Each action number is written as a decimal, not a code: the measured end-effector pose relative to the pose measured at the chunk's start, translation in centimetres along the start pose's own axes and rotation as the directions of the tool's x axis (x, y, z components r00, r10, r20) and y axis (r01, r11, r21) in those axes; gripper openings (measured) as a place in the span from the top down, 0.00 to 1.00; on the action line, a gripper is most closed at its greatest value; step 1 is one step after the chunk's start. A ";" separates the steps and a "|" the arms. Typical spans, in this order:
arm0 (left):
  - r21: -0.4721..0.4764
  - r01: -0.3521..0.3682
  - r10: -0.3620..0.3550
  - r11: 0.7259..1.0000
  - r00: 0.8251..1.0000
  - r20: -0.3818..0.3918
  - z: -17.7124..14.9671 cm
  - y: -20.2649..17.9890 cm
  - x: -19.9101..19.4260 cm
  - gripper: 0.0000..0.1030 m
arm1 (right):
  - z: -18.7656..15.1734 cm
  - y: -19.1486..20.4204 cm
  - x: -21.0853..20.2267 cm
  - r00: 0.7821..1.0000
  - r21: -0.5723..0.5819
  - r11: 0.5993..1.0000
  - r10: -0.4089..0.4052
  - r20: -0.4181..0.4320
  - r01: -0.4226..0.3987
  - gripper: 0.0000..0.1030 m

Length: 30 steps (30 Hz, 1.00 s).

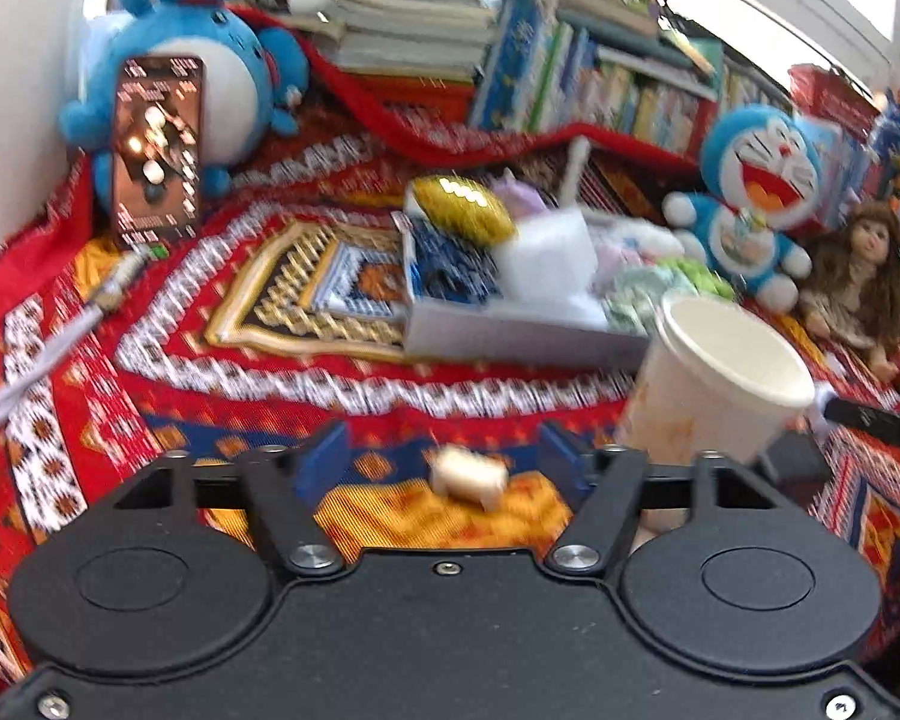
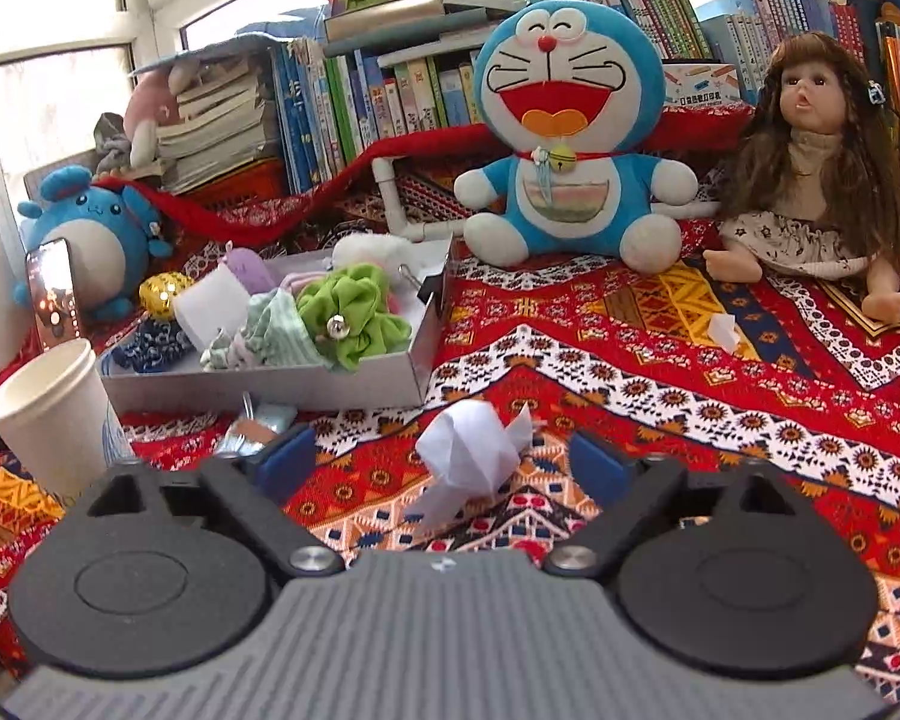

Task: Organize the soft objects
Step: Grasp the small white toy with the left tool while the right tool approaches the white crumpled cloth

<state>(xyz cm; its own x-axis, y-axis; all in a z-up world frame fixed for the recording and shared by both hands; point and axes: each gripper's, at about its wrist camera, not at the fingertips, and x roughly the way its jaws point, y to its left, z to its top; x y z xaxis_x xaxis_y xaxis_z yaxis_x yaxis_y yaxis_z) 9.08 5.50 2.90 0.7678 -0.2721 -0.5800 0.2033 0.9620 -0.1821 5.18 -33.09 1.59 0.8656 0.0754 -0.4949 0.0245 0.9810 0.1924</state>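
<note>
On the patterned red woven cloth (image 2: 660, 324), the white paper cup (image 2: 48, 414) stands upright at the near left, its inside hidden. To its right, the shallow grey cardboard box (image 2: 270, 387) holds a dark blue scrunchie (image 2: 150, 345), a white foam block (image 2: 210, 303), striped pale fabric (image 2: 264, 330) and a green satin scrunchie (image 2: 354, 312). The left gripper (image 1: 444, 459) stands partly open around a small cream lump (image 1: 468, 477), pads apart from it. The right gripper (image 2: 444, 462) stands wide, untouched crumpled white tissue (image 2: 474, 450) between its fingers.
</note>
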 end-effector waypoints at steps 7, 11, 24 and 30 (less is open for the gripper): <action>0.027 -0.016 0.017 0.999 1.000 -0.017 -0.9 -0.7 0.9 0.42 | -0.2 0.5 0.4 1.000 -0.016 1.000 0.007 -0.021 -0.007 0.23; 0.050 -0.025 0.026 0.998 0.999 -0.032 -0.8 -1.0 1.9 0.42 | -0.3 1.0 0.7 0.999 -0.037 0.999 0.006 -0.036 -0.007 0.27; 0.143 -0.051 0.055 0.988 0.998 -0.027 -1.5 -2.4 2.2 0.73 | -0.4 0.5 1.4 0.997 -0.019 0.999 -0.032 -0.063 0.031 0.65; 0.121 -0.043 0.047 0.992 0.999 -0.028 -1.1 -2.1 1.9 0.73 | -0.2 0.6 0.6 0.999 -0.017 0.999 -0.030 -0.034 0.030 0.68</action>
<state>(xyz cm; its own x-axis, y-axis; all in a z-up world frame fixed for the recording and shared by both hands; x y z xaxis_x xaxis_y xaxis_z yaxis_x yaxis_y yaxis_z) 9.47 2.97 1.26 0.7590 -0.2273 -0.6101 0.2424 0.9684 -0.0593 5.65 -32.45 1.23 0.8470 0.0517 -0.5291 0.0418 0.9857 0.1631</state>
